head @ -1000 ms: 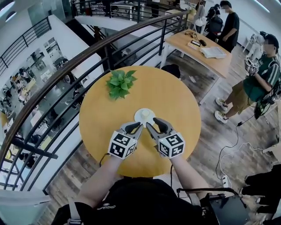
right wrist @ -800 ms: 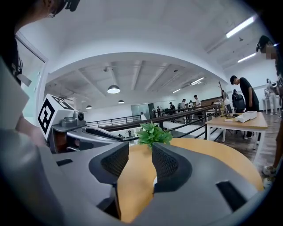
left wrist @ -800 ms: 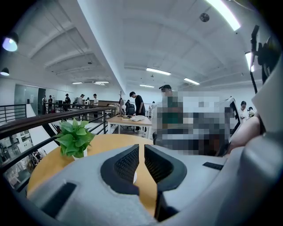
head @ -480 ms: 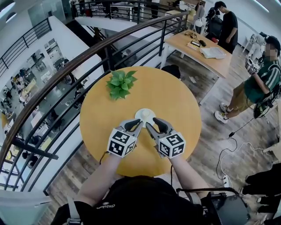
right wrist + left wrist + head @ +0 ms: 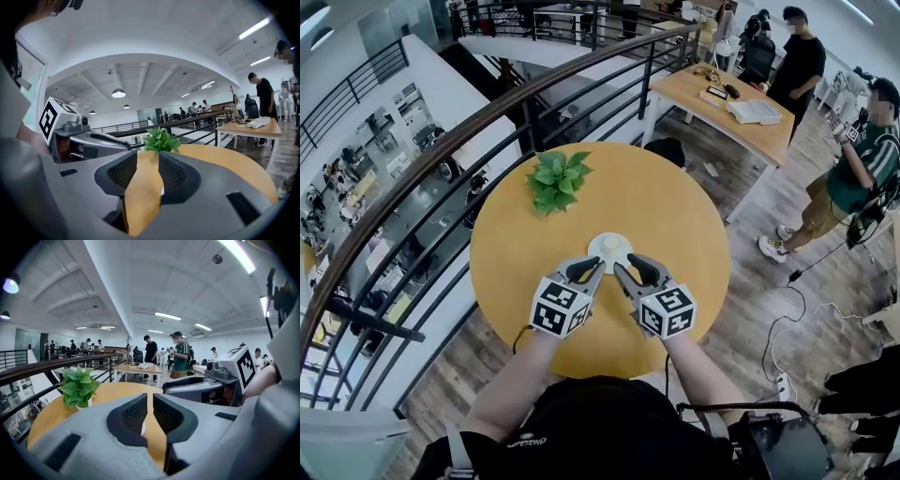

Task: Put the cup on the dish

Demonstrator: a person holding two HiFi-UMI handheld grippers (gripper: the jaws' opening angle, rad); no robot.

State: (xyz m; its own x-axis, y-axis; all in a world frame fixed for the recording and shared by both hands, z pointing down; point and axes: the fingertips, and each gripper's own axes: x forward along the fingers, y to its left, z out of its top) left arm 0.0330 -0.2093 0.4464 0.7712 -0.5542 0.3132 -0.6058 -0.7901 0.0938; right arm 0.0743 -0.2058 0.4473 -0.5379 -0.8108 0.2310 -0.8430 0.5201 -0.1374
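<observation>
A white dish (image 5: 609,251) lies near the middle of the round wooden table (image 5: 675,216), and a small white cup (image 5: 610,242) seems to stand on it. Both grippers hover just on my side of the dish, tips pointing at it. The left gripper (image 5: 598,269) (image 5: 150,397) is shut with nothing in it. The right gripper (image 5: 618,271) (image 5: 147,154) has its jaws nearly together and closing slightly, with only bare tabletop between them. A white sliver of the dish (image 5: 143,428) shows low between the left pads.
A small potted green plant (image 5: 553,178) stands at the table's far left. A dark curved railing (image 5: 441,150) runs behind the table over an open drop. A rectangular desk (image 5: 741,108) and people (image 5: 858,164) stand to the right.
Both grippers hold their place by the dish. Only the people in the background have shifted.
</observation>
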